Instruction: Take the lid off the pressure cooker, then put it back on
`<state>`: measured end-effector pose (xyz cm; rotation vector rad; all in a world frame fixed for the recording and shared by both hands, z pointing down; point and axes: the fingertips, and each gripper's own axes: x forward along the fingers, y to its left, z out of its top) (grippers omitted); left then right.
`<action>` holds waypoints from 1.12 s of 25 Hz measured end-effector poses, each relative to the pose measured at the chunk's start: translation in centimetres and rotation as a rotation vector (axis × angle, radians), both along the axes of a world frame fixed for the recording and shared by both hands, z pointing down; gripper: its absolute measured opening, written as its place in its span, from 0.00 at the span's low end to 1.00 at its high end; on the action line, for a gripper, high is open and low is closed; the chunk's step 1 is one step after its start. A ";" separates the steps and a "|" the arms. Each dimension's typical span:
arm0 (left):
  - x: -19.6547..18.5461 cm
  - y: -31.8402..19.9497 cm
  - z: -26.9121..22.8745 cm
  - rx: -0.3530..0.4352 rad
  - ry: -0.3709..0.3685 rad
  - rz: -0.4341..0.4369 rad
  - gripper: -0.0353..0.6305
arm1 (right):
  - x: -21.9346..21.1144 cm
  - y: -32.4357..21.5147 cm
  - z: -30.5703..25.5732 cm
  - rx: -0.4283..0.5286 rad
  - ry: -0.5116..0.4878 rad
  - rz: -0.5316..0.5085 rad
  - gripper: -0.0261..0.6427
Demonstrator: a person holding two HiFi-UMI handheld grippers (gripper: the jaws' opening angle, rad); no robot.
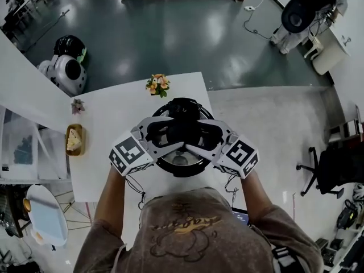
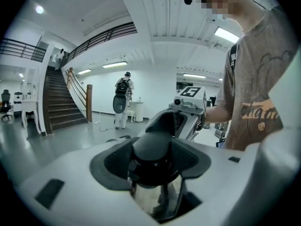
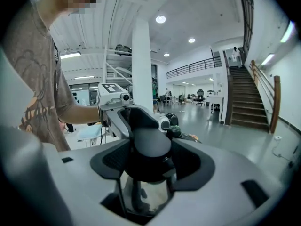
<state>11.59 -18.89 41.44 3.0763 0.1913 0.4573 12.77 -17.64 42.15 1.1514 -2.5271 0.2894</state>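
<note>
My left claw (image 2: 151,160) and my right claw (image 3: 151,161) meet nose to nose over the round, dark-rimmed steel pressure cooker (image 1: 182,173). Each pinches the same thing: the chunky black plastic handle (image 2: 151,142) on top of the cooker's shiny lid (image 3: 141,192). In both claws the ribbed black pads (image 2: 115,161) press against the handle's sides, one pad to a side, and the jaws stand wide because the handle is broad. The lid lies straight below my claw tips, centred over the cooker; I cannot tell whether it sits on the rim or is raised off it. The cooker stands on the white rectangular bench (image 1: 108,124), just under both claws. Beyond my claws, at the bench's far edge, stands a small pot of orange flowers (image 1: 157,85). Well to the left of my left claw lies an oblong wooden dish (image 1: 74,140) with a pale wedge of food on it, and past that a tiny pink flower sprig (image 1: 77,105). Both claws tilt a little downward.
</note>
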 end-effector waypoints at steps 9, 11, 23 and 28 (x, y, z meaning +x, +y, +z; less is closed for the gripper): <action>0.5 0.2 -0.1 -0.001 0.006 0.213 0.45 | 0.2 0.5 -0.1 0.008 0.001 0.221 0.45; 0.7 0.2 -0.2 0.000 0.007 0.250 0.45 | 0.4 0.6 -0.2 0.009 0.003 0.261 0.45; 0.9 0.2 -0.3 0.009 0.019 0.352 0.45 | 0.5 0.8 -0.1 0.016 0.016 0.375 0.45; 1.0 0.4 -0.3 0.008 0.012 0.348 0.46 | 0.6 0.8 -0.2 0.028 0.012 0.370 0.45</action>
